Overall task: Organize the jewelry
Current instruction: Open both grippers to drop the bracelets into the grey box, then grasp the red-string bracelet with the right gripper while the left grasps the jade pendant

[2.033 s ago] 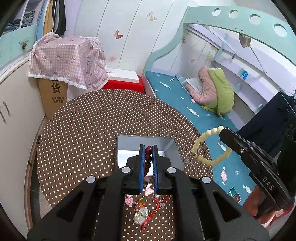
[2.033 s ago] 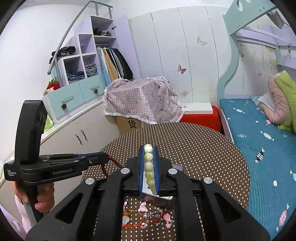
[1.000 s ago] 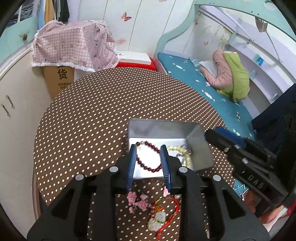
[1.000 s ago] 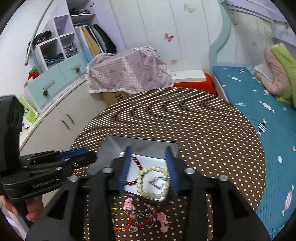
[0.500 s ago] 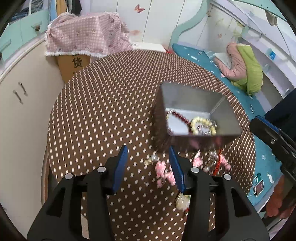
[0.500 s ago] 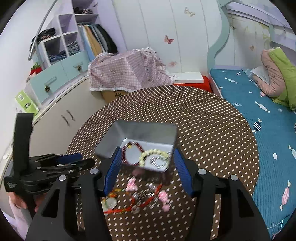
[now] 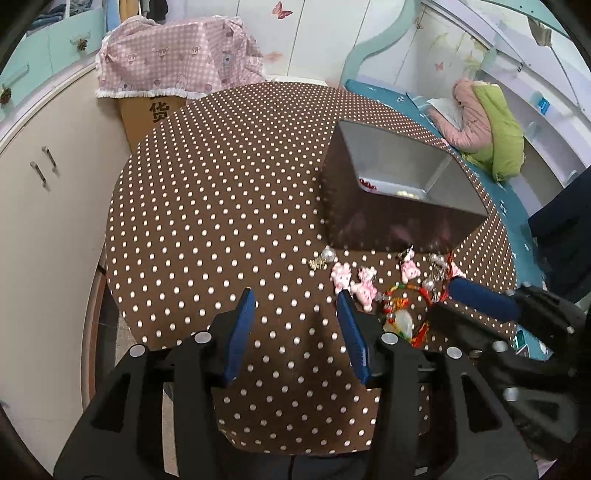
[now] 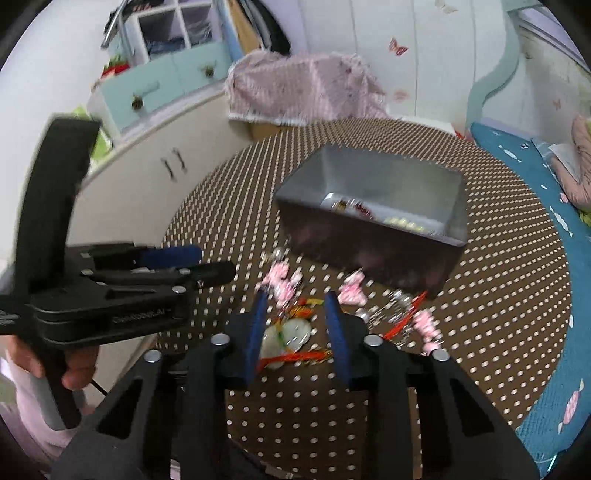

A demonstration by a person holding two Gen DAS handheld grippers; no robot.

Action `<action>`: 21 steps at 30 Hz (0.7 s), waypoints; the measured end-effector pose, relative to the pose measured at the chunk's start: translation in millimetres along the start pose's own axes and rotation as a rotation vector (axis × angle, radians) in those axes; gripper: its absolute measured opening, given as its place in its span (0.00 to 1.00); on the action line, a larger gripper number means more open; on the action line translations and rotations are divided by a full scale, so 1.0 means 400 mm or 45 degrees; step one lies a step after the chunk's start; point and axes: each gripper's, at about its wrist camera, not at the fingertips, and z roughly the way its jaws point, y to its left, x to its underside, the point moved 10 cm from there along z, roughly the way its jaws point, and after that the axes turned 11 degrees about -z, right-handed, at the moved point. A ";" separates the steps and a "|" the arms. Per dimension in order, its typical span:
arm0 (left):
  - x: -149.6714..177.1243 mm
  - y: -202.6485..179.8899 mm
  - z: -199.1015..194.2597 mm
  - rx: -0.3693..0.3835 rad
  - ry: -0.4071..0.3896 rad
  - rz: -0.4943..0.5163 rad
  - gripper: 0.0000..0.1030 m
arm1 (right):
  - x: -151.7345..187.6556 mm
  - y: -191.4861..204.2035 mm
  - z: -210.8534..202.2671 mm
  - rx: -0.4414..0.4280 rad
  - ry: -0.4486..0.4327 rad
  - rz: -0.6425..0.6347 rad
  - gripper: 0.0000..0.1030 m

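A child's bedroom at home: teal bed (image 7: 373,88), butterfly wall stickers (image 7: 279,8), open wardrobe shelves (image 8: 162,33).

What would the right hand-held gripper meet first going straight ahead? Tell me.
Most likely the pale jade pendant on its red cord, lying between the open right hand-held gripper; depth is blurred. The metal box stands beyond.

Both wrist cams hover close over the table's (image 7: 229,192) near edge, facing its far edge; both catch the metal box (image 7: 399,206).
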 end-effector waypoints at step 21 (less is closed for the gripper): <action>0.025 -0.056 0.002 0.044 0.004 0.038 0.45 | 0.025 0.009 0.078 0.034 0.109 -0.005 0.04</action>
